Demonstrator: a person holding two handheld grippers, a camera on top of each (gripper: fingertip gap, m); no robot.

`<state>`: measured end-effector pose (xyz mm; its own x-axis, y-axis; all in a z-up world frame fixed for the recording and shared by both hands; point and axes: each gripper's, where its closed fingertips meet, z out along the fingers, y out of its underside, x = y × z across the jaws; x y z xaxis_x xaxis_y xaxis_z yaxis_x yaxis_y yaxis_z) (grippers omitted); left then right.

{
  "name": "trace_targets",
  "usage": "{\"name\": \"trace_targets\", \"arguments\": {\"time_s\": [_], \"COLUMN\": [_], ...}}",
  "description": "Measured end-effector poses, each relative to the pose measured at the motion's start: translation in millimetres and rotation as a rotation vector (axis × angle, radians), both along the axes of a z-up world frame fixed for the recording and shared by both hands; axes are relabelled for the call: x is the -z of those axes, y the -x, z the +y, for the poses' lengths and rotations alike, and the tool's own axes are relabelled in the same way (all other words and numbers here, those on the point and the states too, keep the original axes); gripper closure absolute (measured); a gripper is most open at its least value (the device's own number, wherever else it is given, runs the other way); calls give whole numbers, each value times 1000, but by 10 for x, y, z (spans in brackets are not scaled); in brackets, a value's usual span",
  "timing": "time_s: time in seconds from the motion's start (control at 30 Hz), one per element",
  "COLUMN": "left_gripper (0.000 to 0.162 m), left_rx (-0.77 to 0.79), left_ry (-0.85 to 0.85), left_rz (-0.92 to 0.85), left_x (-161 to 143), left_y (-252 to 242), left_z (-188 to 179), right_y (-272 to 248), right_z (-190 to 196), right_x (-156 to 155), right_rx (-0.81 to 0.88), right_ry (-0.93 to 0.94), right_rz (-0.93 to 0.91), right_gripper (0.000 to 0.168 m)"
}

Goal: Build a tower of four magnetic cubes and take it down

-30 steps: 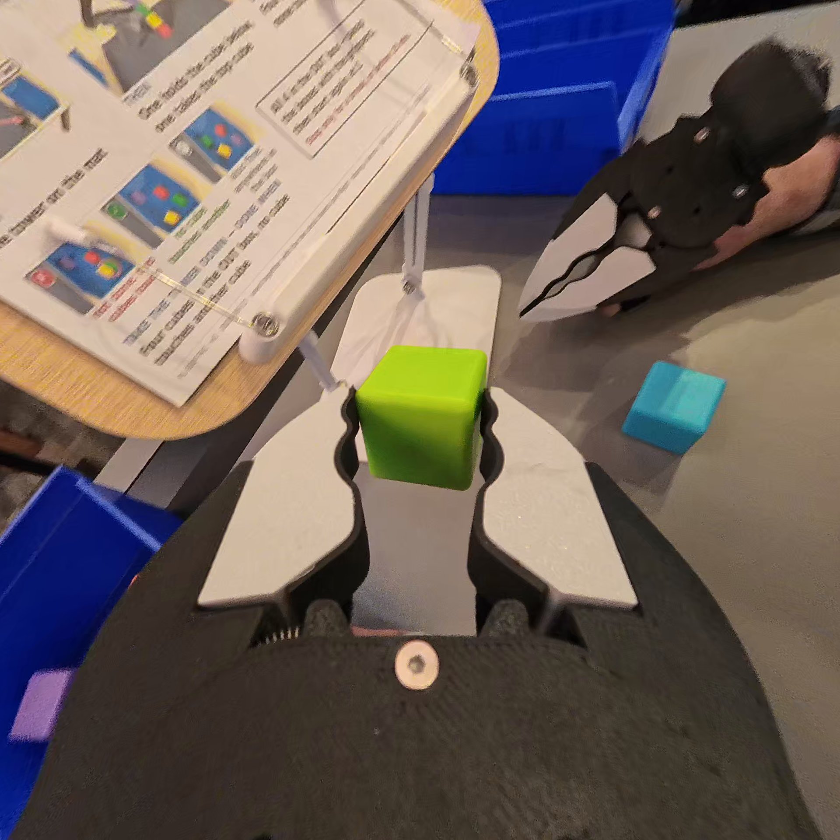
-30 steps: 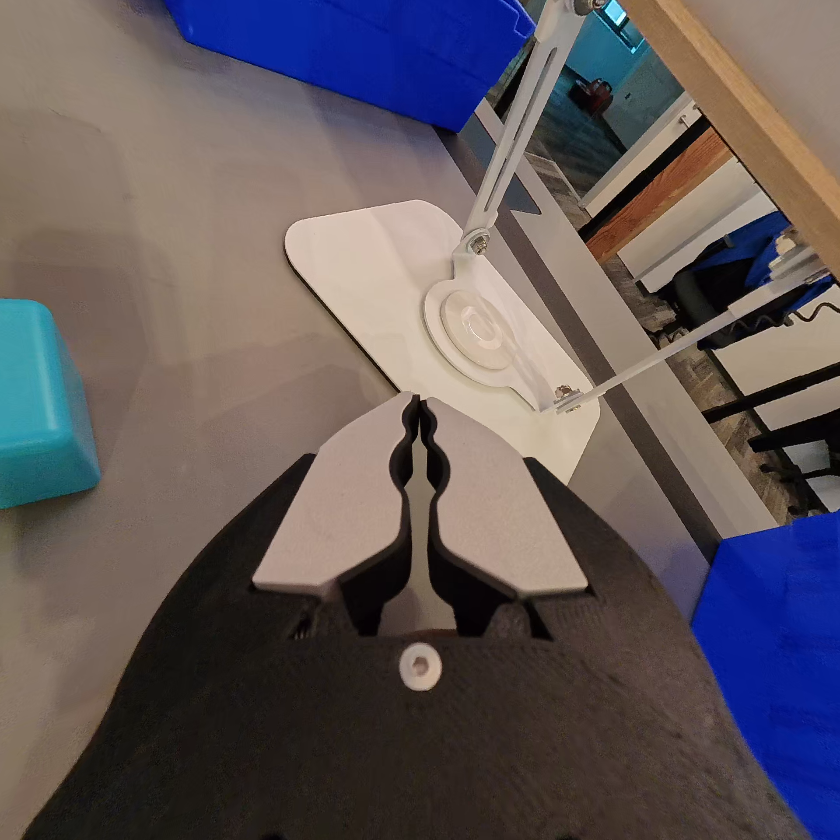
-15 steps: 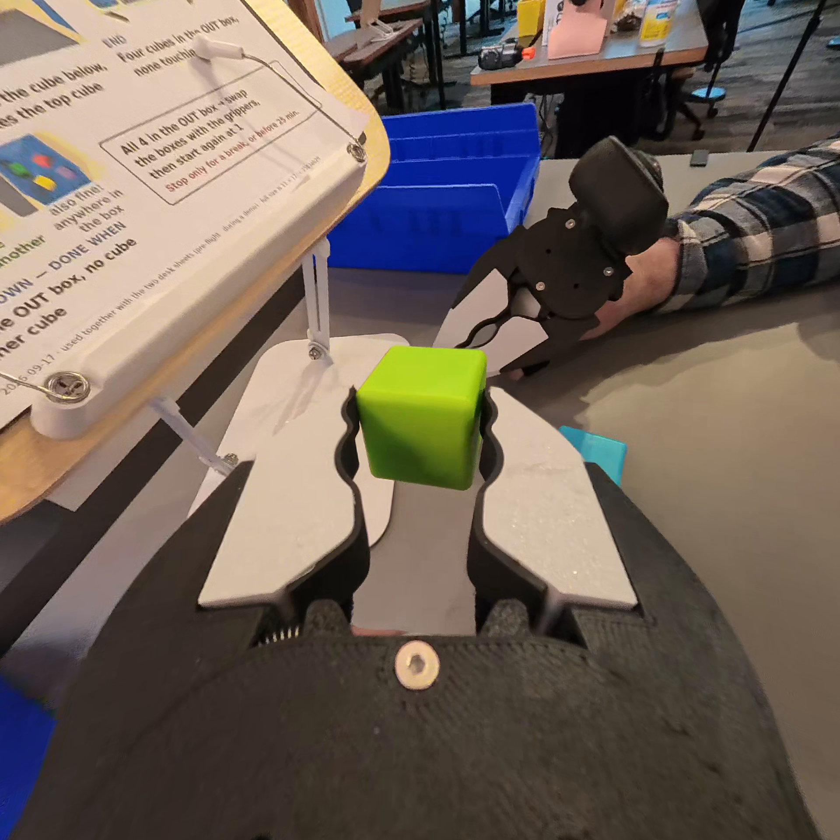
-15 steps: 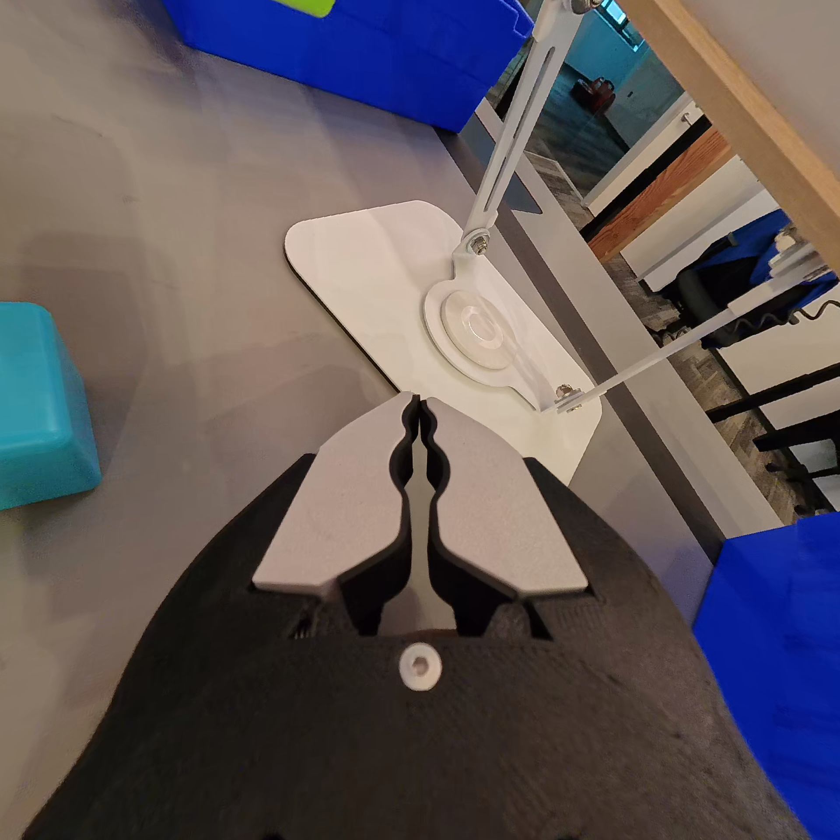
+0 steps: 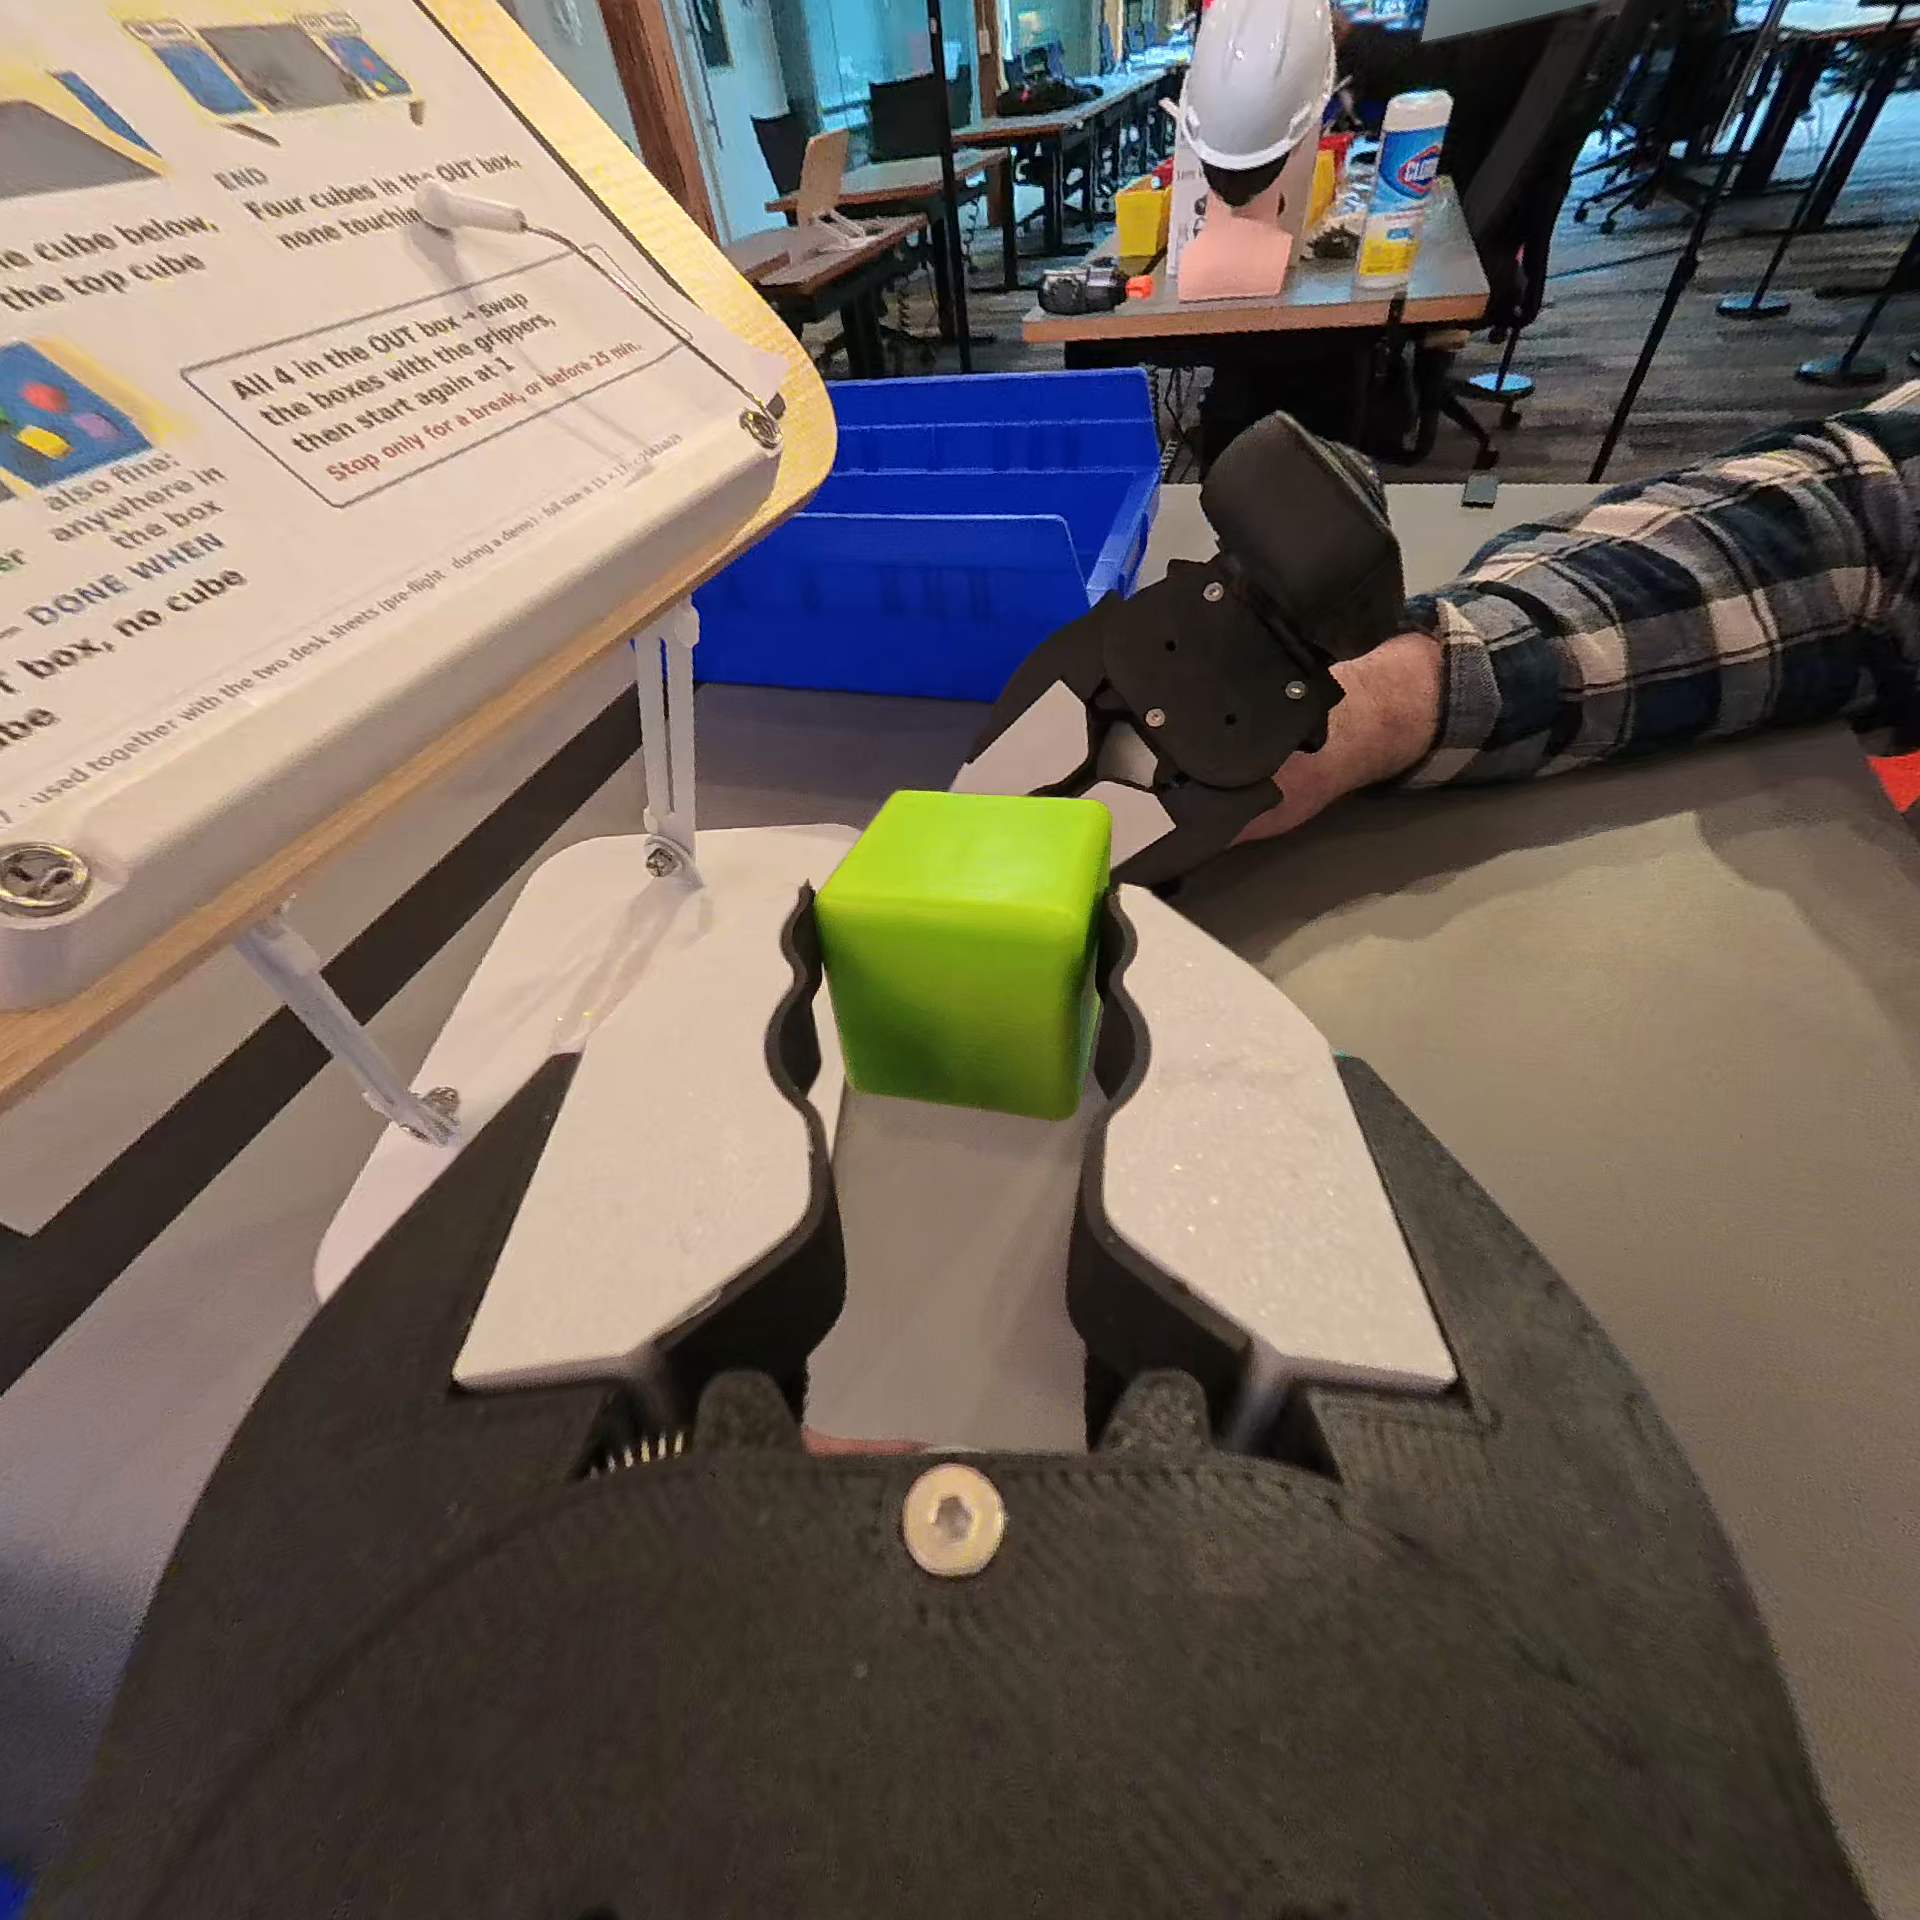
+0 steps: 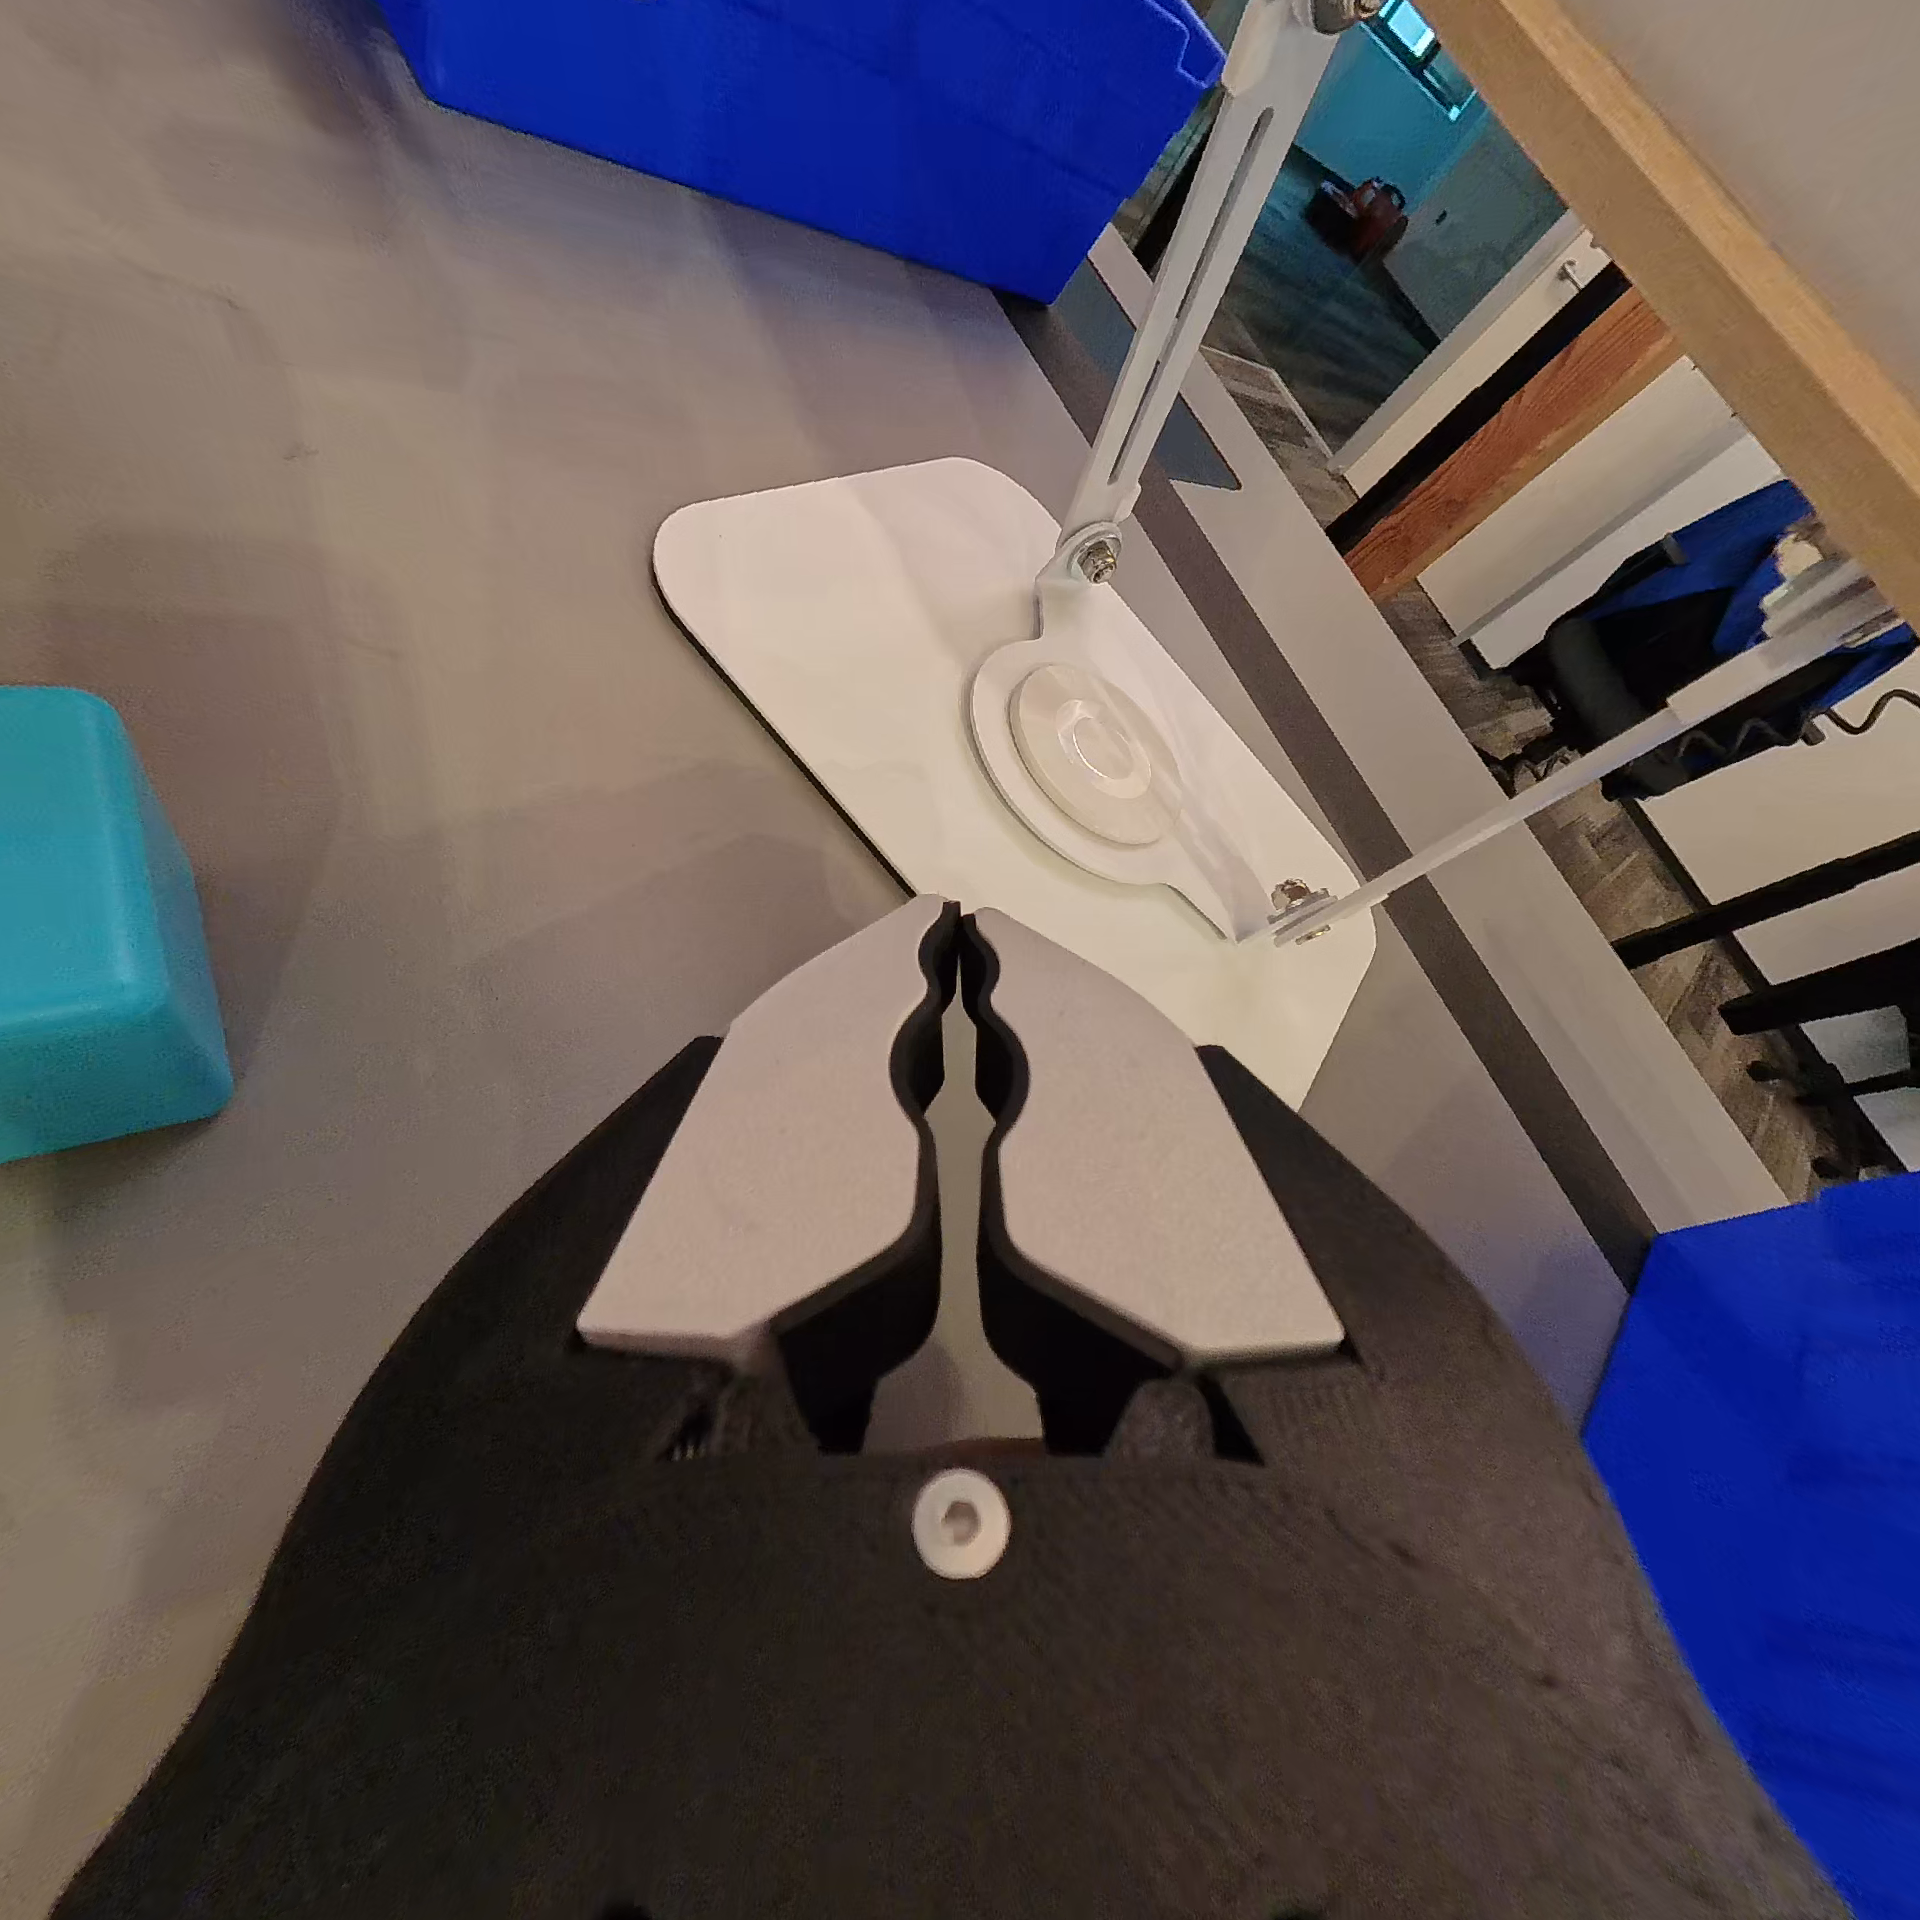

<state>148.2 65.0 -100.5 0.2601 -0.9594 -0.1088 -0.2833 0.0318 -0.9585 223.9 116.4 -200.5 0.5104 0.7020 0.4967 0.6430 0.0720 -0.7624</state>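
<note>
My left gripper (image 5: 958,940) is shut on a lime green cube (image 5: 961,951) and holds it above the grey table. My right gripper (image 6: 958,914) is shut and empty, low over the table next to the white stand base (image 6: 904,613). A teal cube (image 6: 88,925) sits on the table at the left edge of the right wrist view. The right gripper also shows in the left wrist view (image 5: 1195,717), resting beyond the green cube, held by a hand in a plaid sleeve (image 5: 1662,603). The teal cube is hidden behind my left gripper in that view.
A blue bin (image 5: 935,540) stands at the back of the table, and another blue bin (image 6: 1787,1475) is at the right in the right wrist view. An instruction board (image 5: 312,436) on a white stand (image 5: 582,987) overhangs the left side. The tips of one gripper are about 15 cm away from the tips of the other.
My left gripper has risen and turned right with the green cube, so the teal cube has slid out of its view. The right gripper has stayed still and shut.
</note>
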Motion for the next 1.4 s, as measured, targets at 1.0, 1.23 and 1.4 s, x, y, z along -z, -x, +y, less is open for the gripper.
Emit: {"name": "trace_targets", "arguments": {"time_s": [1.0,1.23,1.4], "left_gripper": [112,112,112], "left_rx": [139,150,177], "left_ry": [86,109,127], "left_rz": [-43,-14,5], "left_x": [501,623,654], "left_y": [-380,-444,-467], "left_z": [-467,-507,-555], "right_y": [2,1,0], "right_z": [3,4,5], "right_x": [2,0,1], "right_rx": [1,1,1], "right_ry": [1,1,0], "right_rz": [-1,0,-1], "right_gripper": [168,168,168]}}
